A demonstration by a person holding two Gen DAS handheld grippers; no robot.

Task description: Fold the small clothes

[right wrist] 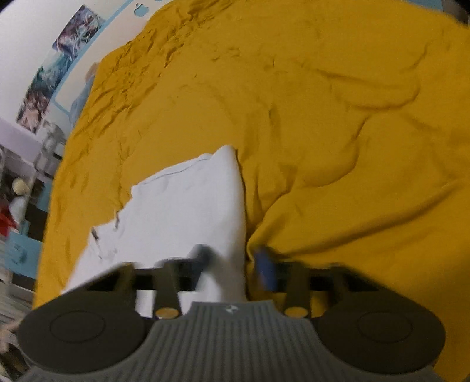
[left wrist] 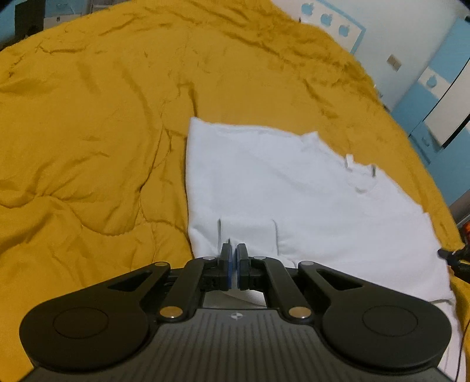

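A white garment (left wrist: 293, 199) lies spread flat on a mustard-yellow quilt (left wrist: 88, 132). My left gripper (left wrist: 234, 249) is shut on the garment's near edge, close to a small folded flap. In the right wrist view the garment (right wrist: 182, 211) runs to a point ahead. My right gripper (right wrist: 233, 255) is open and blurred, with the garment's right edge between its fingers; the left finger (right wrist: 201, 254) is over white cloth, the right finger (right wrist: 265, 267) over the quilt (right wrist: 352, 132). The right gripper's tip also shows at the left wrist view's right edge (left wrist: 456, 258).
The wrinkled quilt covers the whole bed. Beyond the bed's far side are a white wall with blue apple stickers (left wrist: 326, 19) and blue cabinets (left wrist: 434, 88). Posters (right wrist: 44, 76) and cluttered shelves (right wrist: 17, 188) stand left of the bed.
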